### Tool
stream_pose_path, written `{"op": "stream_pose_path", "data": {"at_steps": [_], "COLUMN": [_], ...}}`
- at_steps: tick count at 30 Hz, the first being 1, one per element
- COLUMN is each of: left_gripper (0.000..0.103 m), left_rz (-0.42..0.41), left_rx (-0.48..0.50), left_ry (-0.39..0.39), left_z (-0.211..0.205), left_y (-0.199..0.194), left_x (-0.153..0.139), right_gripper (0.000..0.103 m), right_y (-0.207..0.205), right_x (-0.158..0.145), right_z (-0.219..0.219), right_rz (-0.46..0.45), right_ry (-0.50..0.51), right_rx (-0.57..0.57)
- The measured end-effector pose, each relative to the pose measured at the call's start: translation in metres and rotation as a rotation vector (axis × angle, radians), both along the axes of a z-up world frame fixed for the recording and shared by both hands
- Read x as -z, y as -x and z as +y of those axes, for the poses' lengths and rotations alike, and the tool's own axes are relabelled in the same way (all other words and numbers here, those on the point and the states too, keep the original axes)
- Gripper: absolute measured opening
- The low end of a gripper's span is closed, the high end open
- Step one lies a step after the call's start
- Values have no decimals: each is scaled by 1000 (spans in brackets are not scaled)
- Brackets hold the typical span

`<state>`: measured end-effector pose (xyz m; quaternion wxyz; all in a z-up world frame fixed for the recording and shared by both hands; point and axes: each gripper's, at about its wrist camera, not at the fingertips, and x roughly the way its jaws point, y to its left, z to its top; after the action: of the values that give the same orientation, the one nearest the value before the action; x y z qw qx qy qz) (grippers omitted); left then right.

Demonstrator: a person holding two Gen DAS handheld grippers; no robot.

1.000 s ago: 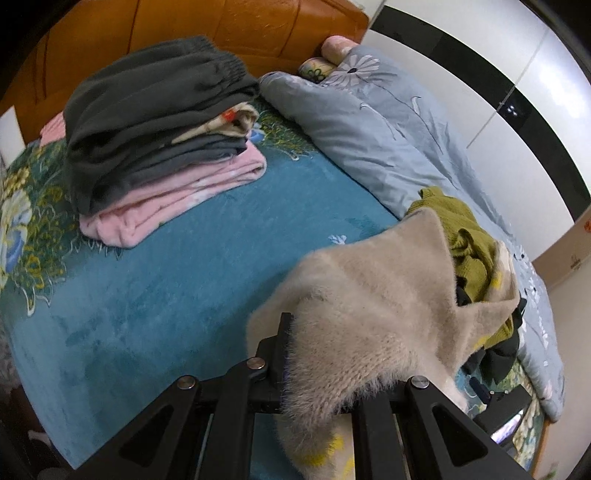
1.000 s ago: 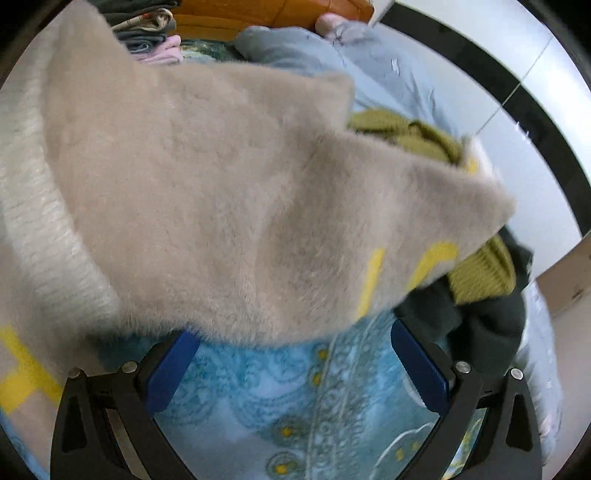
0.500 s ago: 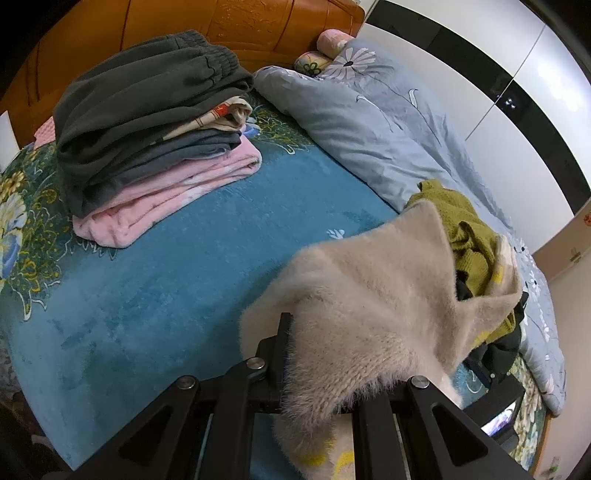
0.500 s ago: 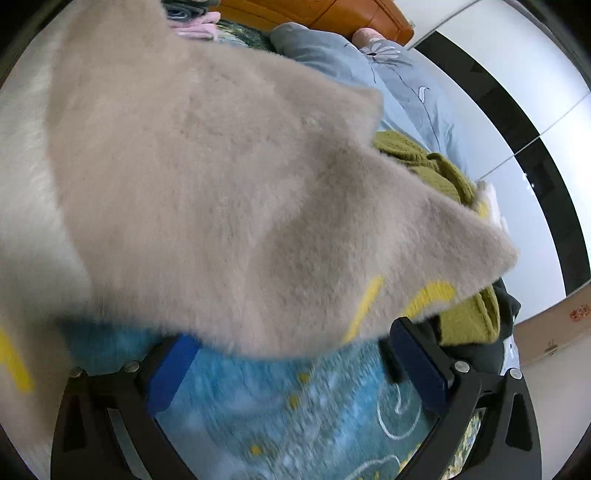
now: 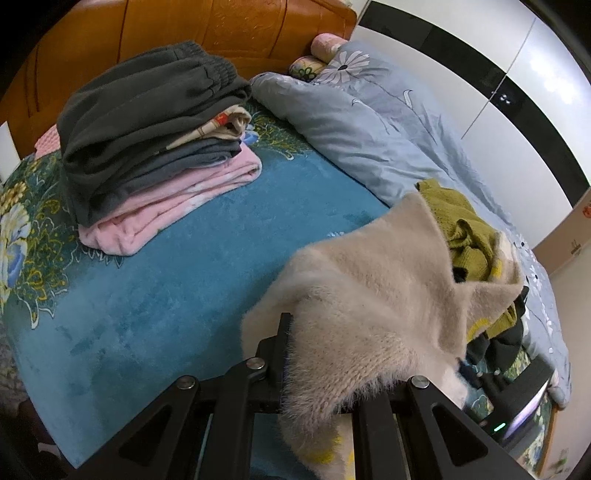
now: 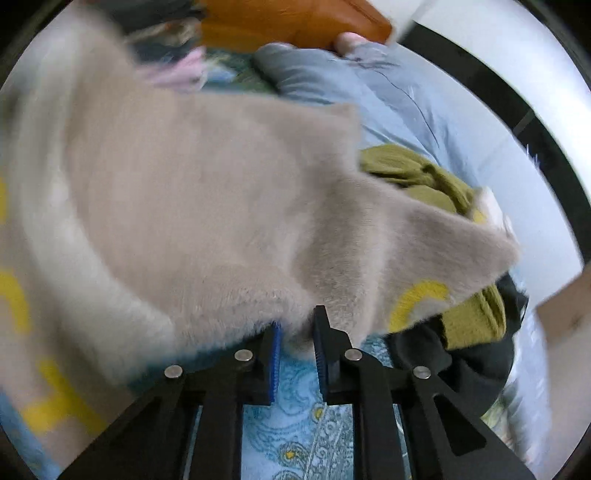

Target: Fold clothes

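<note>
Fuzzy beige sweater (image 5: pixel 373 295), yellow markings on it, held up off the bed between both grippers, its far end draped over a heap of unfolded clothes. Left gripper (image 5: pixel 332 363): jaws pinching a bunched edge of the sweater, fabric spilling over and below them. Right gripper (image 6: pixel 297 325): jaws drawn close, blue pads (image 6: pixel 276 363) showing, a fold of the sweater's lower edge nipped between the tips. Right wrist view is motion-blurred.

Beneath: teal bedspread (image 5: pixel 177 295) with floral pattern. Heap beside the sweater: olive-green knit (image 5: pixel 461 221) on top, a dark garment (image 6: pixel 461 354) under it. Pale blue quilt (image 5: pixel 369 122) runs along the far side of the bed. Folded stack (image 5: pixel 147 147) near the orange wooden headboard (image 5: pixel 221 29): dark grey items above, pink at the bottom, well apart from the sweater.
</note>
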<state>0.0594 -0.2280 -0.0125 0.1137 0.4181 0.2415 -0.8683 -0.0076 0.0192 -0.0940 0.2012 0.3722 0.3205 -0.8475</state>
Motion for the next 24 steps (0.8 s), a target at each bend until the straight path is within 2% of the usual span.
{"op": "stream_pose_path", "data": {"at_steps": [2, 5, 9, 11, 13, 19, 24], "left_gripper": [11, 11, 11, 11, 11, 11, 11], "left_rz": [7, 10, -1, -5, -10, -17, -24], "left_rx": [2, -2, -7, -15, -24, -47, -55], "left_ry": [8, 7, 10, 11, 10, -30, -40], "left_z": [-1, -3, -8, -12, -16, -29, -36], "left_y": [-1, -4, -6, -7, -8, -7, -6], "left_x": [-3, -4, -2, -1, 2, 11, 15], "right_gripper": [16, 16, 18, 27, 36, 38, 38], "right_y": [11, 28, 18, 26, 31, 26, 15], "right_x": [-14, -29, -20, -14, -10, 6, 22], "right_z": [4, 2, -2, -3, -11, -34, -47], "right_rz": [-44, -32, 8, 20, 55, 191, 234], "right_ry": [53, 74, 63, 48, 11, -126, -245], "right_rx": [8, 7, -41, -52, -85, -231, -394]}}
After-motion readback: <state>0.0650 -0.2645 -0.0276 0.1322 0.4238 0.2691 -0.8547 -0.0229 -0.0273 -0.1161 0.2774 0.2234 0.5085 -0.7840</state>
